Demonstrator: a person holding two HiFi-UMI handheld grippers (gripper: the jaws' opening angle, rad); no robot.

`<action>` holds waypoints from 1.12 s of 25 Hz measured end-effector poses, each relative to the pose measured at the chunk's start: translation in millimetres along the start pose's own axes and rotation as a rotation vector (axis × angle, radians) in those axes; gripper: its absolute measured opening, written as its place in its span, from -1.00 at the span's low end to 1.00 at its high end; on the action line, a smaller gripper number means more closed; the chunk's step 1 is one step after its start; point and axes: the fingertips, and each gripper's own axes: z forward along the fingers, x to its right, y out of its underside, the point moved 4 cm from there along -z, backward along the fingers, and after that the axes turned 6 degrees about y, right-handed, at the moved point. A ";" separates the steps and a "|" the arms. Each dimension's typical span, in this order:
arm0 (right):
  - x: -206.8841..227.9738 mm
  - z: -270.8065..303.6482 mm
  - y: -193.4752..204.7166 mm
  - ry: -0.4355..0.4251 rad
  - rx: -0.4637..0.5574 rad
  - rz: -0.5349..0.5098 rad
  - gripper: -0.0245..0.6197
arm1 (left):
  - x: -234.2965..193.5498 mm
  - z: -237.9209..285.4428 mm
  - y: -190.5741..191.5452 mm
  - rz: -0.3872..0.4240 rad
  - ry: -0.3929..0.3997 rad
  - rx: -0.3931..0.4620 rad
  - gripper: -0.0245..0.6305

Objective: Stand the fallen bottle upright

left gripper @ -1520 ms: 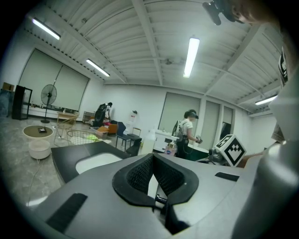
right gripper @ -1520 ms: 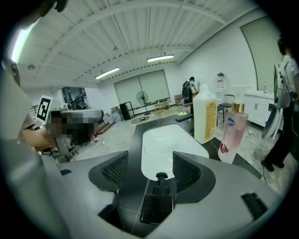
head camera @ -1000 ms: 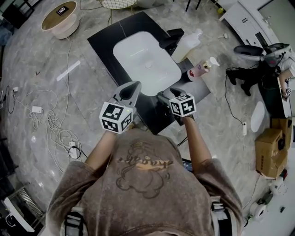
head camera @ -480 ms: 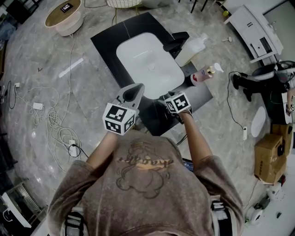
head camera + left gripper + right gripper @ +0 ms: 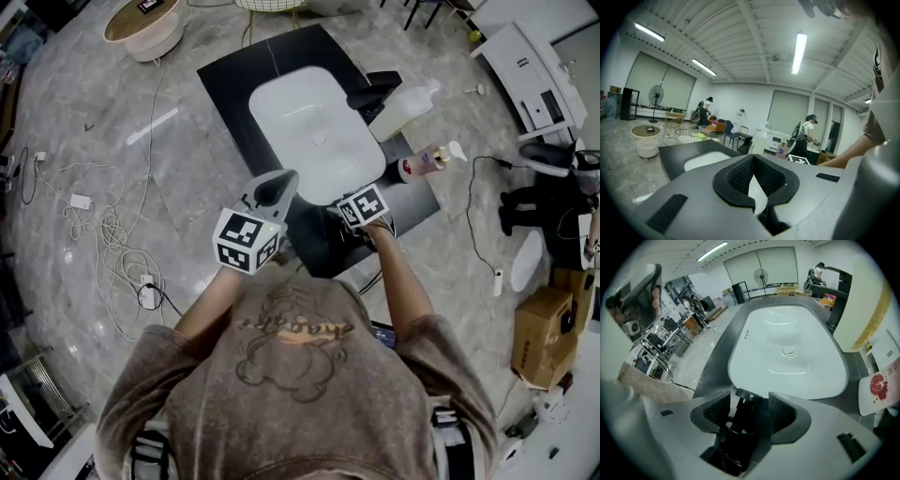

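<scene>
Black bottle [image 5: 739, 437]: it lies on the dark bench, just at the near edge of the sink. Its pump top points toward the sink and its body runs back toward the camera. In the head view it is hidden under the right tool.

Right tool [image 5: 750, 401] [image 5: 339, 200]: it is tipped steeply down over the near end of the bench. Its jaws stand apart on either side of the black bottle's neck. They have just been closing, but a gap still shows on each side, so the pads do not press on the bottle.

Left tool [image 5: 751, 157] [image 5: 281, 178]: it is held nearly level above the bench, left of the right tool. Its jaws meet at the tips and there is nothing between them.

Bench [image 5: 234, 75]: a black top standing on a grey stone floor [image 5: 141, 187].

Sink [image 5: 314, 127] [image 5: 787, 352]: a white, rounded basin set into the bench, with its drain in the middle.

Tap [image 5: 375, 92]: black, at the sink's far right side.

White jug [image 5: 405, 98]: just beside the tap, on the bench's right edge.

Pump bottle [image 5: 424, 164]: pink-labelled, with a white pump, at the right corner of the bench and well apart from both tools.

Cables [image 5: 112, 234]: white, in loose loops on the floor left of the bench.
</scene>
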 end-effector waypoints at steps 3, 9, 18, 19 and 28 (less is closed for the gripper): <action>-0.6 3.7 0.0 -0.010 -0.014 0.006 -0.21 | -1.0 -1.6 2.0 -0.002 -0.005 -0.004 -0.90; -0.5 5.5 0.5 -0.003 -0.024 -0.003 -0.38 | -1.1 -4.4 5.1 -0.007 -0.014 -0.007 -0.90; 3.5 -3.5 -2.4 0.037 0.017 0.004 -0.40 | -1.5 -7.0 6.6 -0.008 -0.012 0.000 -0.90; 4.9 -6.7 -3.2 0.046 0.028 0.008 -0.40 | -0.8 -6.7 6.0 -0.006 -0.010 0.000 -0.90; 15.7 -35.3 -2.5 0.122 0.133 0.051 -0.40 | 10.1 -3.5 7.9 0.002 0.018 0.002 -0.90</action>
